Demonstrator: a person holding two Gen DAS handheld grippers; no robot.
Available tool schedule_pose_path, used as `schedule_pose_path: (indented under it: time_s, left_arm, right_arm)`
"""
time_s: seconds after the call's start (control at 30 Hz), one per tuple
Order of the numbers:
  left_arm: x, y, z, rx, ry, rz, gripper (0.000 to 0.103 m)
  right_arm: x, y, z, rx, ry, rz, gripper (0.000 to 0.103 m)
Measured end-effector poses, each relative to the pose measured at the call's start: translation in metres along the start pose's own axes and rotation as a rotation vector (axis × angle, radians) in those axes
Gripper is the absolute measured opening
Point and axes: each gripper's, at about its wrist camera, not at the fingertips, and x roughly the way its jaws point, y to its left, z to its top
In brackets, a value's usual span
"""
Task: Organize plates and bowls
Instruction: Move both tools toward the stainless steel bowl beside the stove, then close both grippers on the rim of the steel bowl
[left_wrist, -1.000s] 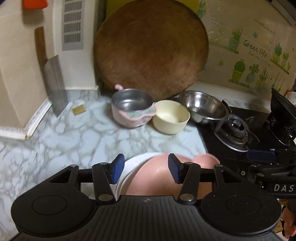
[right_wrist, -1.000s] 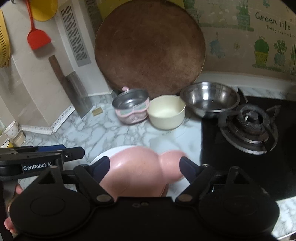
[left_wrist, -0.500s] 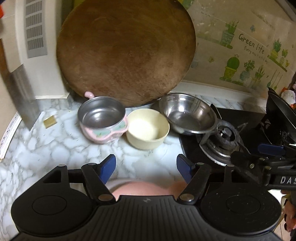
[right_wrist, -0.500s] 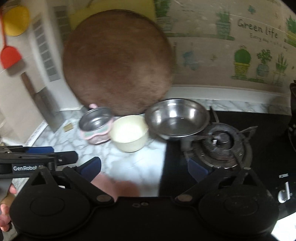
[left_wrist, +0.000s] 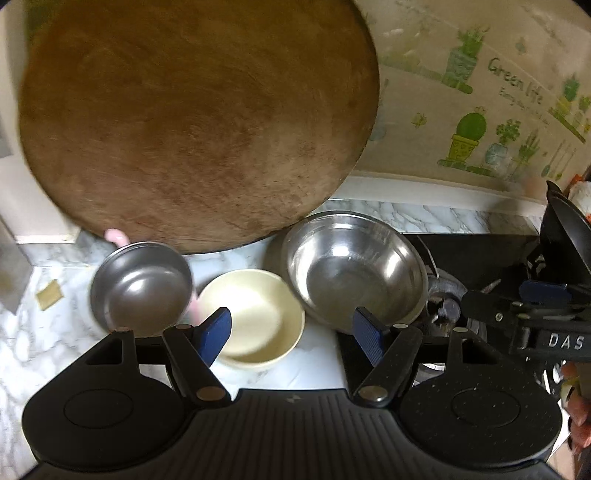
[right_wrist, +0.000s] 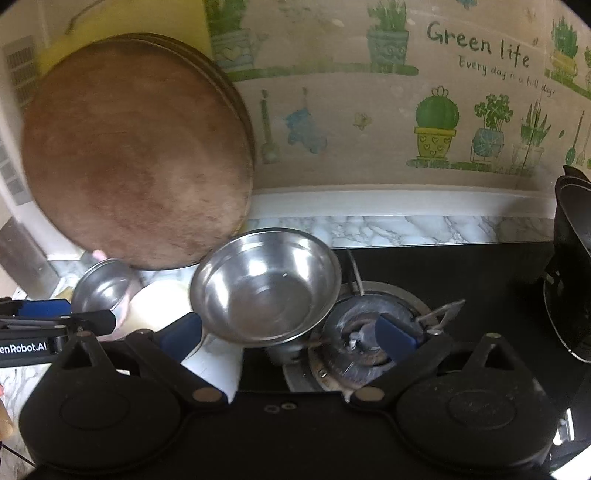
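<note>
Three bowls stand in a row at the back of the marble counter (left_wrist: 44, 347). A small steel bowl with a pink shell (left_wrist: 142, 286) is on the left, a cream bowl (left_wrist: 255, 315) in the middle, a large steel bowl (left_wrist: 354, 269) on the right. My left gripper (left_wrist: 291, 332) is open, its blue pads just in front of the cream bowl, nothing between them. My right gripper (right_wrist: 288, 334) is open wide in front of the large steel bowl (right_wrist: 264, 286), with the bowl's near rim between its fingers but untouched.
A big round wooden board (left_wrist: 195, 122) leans on the wall behind the bowls. A gas burner (right_wrist: 365, 332) on the black hob (right_wrist: 461, 280) sits right of the large bowl. A dark pan (right_wrist: 574, 280) stands at the far right. A cleaver (right_wrist: 22, 254) leans at the left.
Both grippers moved forward from over the pink and white plates toward the row of bowls; the plates have dropped out of view. Both pairs of jaws stand wider than a second ago.
</note>
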Motion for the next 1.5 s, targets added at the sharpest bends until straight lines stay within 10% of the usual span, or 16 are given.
schedule_pose_path:
  time_s: [0.37,0.97,1.5]
  left_arm:
    - [0.079,-0.009,0.037,-0.015,0.036,0.031,0.072]
    - [0.142,0.003,0.044,-0.044,0.075,0.028,0.070]
    - [0.162,0.001,0.046,-0.054,0.116,0.036,0.026]
  right_arm:
    - [0.065,-0.027,0.033,0.047,0.103,0.000,0.100]
    - [0.133,-0.033,0.031,0.081,0.208,0.049,0.062]
    - [0.142,-0.037,0.029,0.097,0.211,0.019,0.030]
